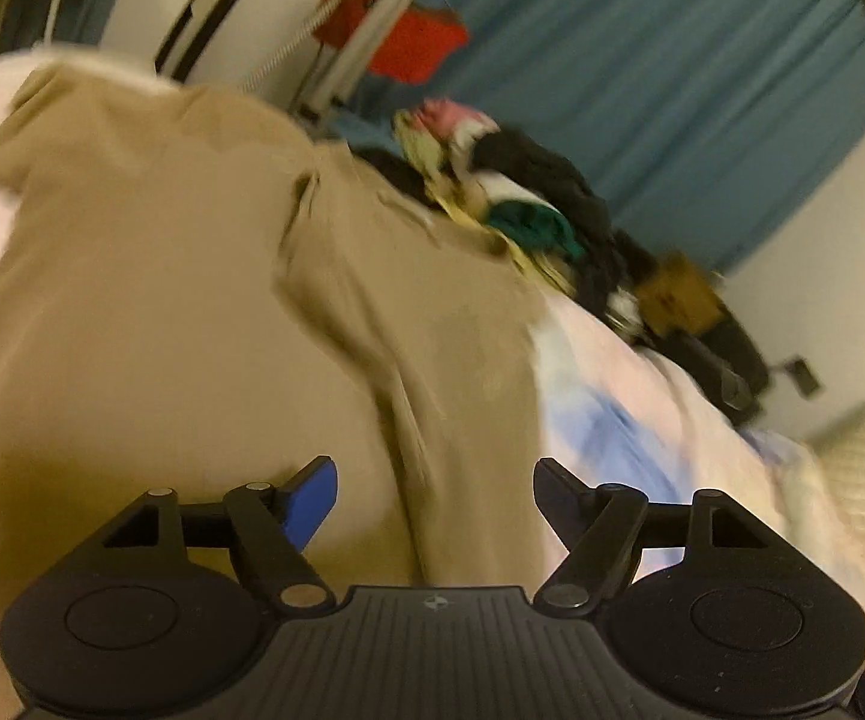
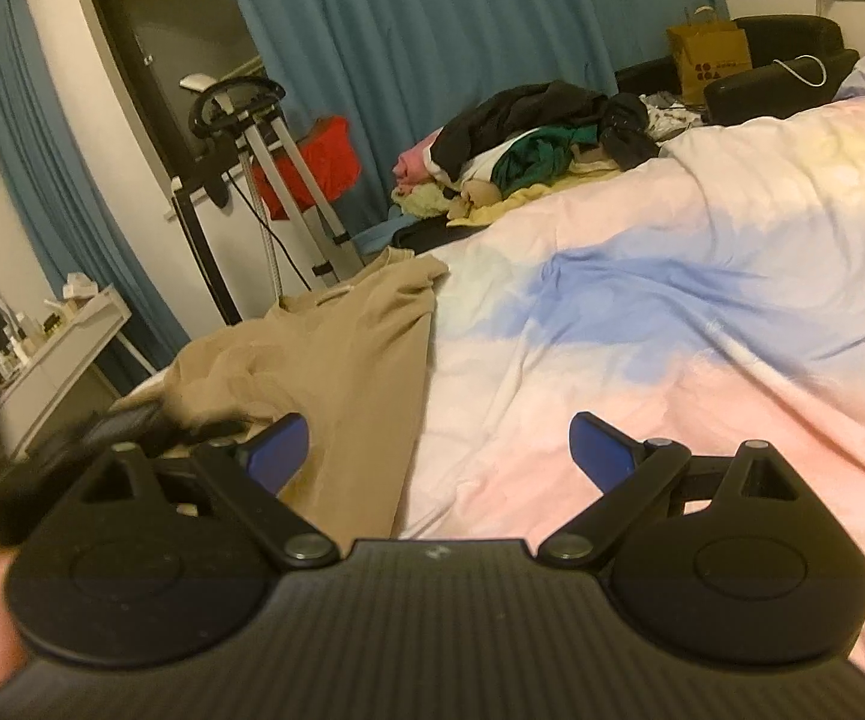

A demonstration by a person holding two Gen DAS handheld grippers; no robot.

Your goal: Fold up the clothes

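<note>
A tan garment [image 1: 162, 312] lies spread on the bed, with a long fold ridge running down its middle. My left gripper [image 1: 435, 483] is open and empty just above it. In the right wrist view the tan garment [image 2: 336, 360] lies at the left on the pastel duvet [image 2: 642, 360]. My right gripper [image 2: 438, 450] is open and empty, over the garment's right edge and the duvet. A blurred dark shape, seemingly the left gripper [image 2: 114, 426], is low at the left on the garment.
A pile of mixed clothes [image 2: 528, 132] lies at the far side of the bed. A metal rack with a red cloth [image 2: 306, 168] stands by blue curtains [image 2: 432, 30]. A white desk [image 2: 66, 336] is at the left. A brown paper bag [image 2: 708, 54] sits by a black couch.
</note>
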